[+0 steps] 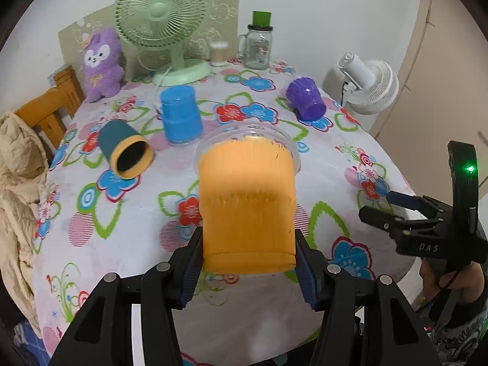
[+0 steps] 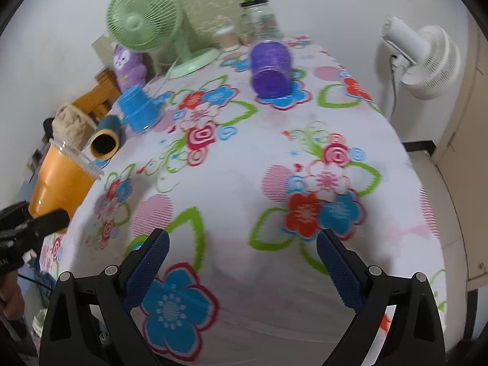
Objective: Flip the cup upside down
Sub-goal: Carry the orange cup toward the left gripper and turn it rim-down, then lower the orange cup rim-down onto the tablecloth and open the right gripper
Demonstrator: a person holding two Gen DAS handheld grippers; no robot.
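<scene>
My left gripper [image 1: 248, 270] is shut on an orange cup [image 1: 247, 204] with a clear plastic rim, holding it by its base above the flowered table [image 1: 128, 259], rim pointing away from me. The same cup shows at the left of the right wrist view [image 2: 61, 180]. My right gripper [image 2: 242, 262] is open and empty over the near part of the table; it also shows at the right of the left wrist view [image 1: 396, 210]. A dark teal cup [image 1: 123, 149] lies on its side. A blue cup [image 1: 181, 114] and a purple cup [image 1: 306, 99] stand upside down.
At the back stand a green fan [image 1: 163, 21], a purple plush toy [image 1: 102, 64], a glass jar with a green lid [image 1: 257, 45] and a small white container [image 1: 218, 53]. A white fan [image 1: 370, 84] is off the table's right. A wooden chair with a beige jacket [image 1: 18, 183] is left.
</scene>
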